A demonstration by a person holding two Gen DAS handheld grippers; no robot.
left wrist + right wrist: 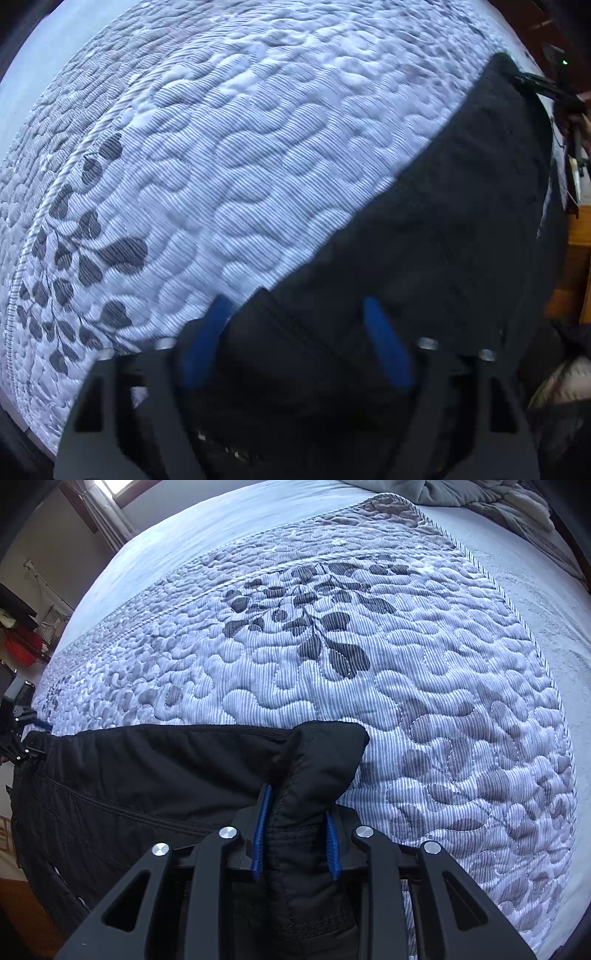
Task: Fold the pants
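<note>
Black pants (443, 229) lie stretched across a quilted blue-white bedspread (240, 166). My left gripper (295, 314) has its blue fingers spread wide over one end of the pants; fabric lies between them but is not clamped. My right gripper (295, 812) is shut on a bunched fold at the other end of the pants (314, 760), lifted slightly off the bedspread (424, 701). The left gripper also shows at the far left of the right wrist view (22, 734), and the right gripper at the far corner of the pants in the left wrist view (546, 88).
The quilt has a grey leaf print (314, 620) and a corded border. A crumpled grey blanket (461, 494) lies at the far end of the bed. Wooden furniture (576, 258) stands beside the bed. Red items (22, 646) and a curtain (107, 513) are at the room's left side.
</note>
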